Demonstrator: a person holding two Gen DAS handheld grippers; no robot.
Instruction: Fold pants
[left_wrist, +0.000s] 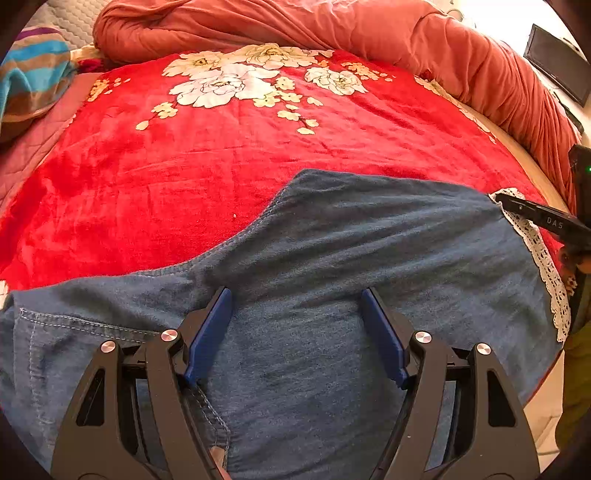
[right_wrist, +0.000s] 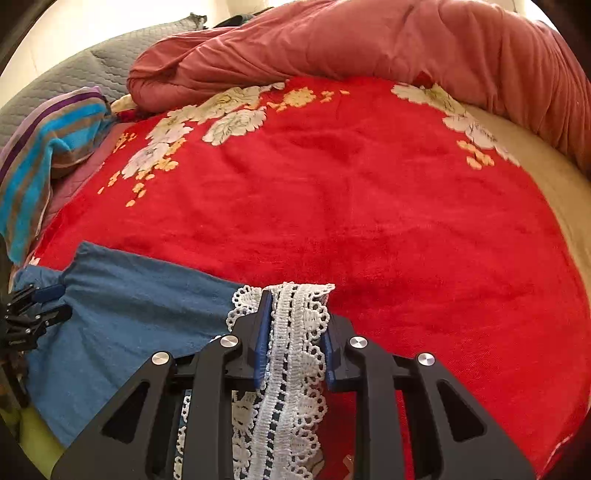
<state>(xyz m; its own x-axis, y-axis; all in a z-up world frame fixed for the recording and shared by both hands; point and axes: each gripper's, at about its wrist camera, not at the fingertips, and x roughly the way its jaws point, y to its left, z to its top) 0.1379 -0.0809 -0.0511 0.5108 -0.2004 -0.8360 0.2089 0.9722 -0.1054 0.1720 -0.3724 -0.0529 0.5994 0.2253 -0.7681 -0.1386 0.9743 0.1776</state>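
Observation:
Blue denim pants (left_wrist: 332, 277) lie on the red flowered blanket (left_wrist: 221, 158), with a white lace hem (left_wrist: 543, 254) at the right end. My left gripper (left_wrist: 295, 295) is open just above the denim near the crotch seam, jaws wide apart, holding nothing. My right gripper (right_wrist: 295, 314) is shut on the lace hem (right_wrist: 295, 369), which bunches between its blue pads (right_wrist: 263, 332). The pants (right_wrist: 129, 325) stretch left from it. The left gripper shows at the left edge of the right wrist view (right_wrist: 33, 310). The right gripper shows at the right edge of the left wrist view.
A rolled salmon-pink quilt (left_wrist: 406, 40) runs along the far and right side of the bed. A striped blue and brown towel (left_wrist: 33, 74) lies at the far left. A dark screen (left_wrist: 557, 70) stands beyond the bed at the right.

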